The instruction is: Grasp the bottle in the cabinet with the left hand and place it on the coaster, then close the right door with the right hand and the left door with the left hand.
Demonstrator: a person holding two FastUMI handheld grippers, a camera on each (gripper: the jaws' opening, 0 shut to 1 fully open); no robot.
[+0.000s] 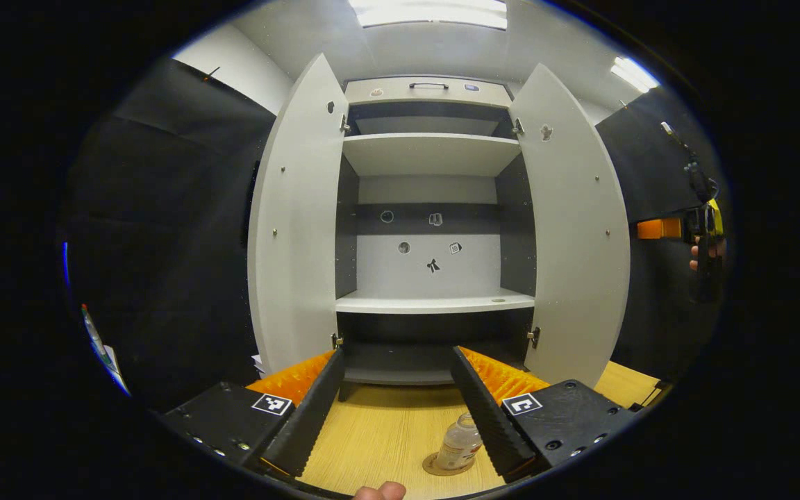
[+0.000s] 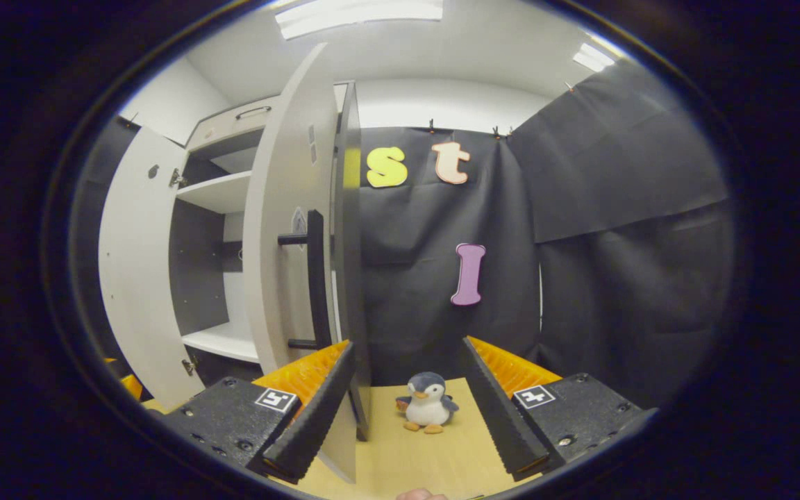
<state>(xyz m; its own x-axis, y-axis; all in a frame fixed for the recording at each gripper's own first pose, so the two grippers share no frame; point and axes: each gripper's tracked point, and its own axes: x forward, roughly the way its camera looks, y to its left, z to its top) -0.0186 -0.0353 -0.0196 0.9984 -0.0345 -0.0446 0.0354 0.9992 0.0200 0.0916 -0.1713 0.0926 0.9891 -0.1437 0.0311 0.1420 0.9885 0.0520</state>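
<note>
On the pale wooden tabletop in front of the open grey cabinet, the clear plastic bottle stands upright on the round brown coaster, neck pointing up, long axis vertical. The left gripper is spread apart and holds nothing; the bottle sits just beside its right-hand finger. The right gripper, also parted and empty, faces the outer side of the right door near its black bar handle. Risk: a sideways sweep of the left gripper may topple the bottle; a push on the door edge may slip past the handle
</note>
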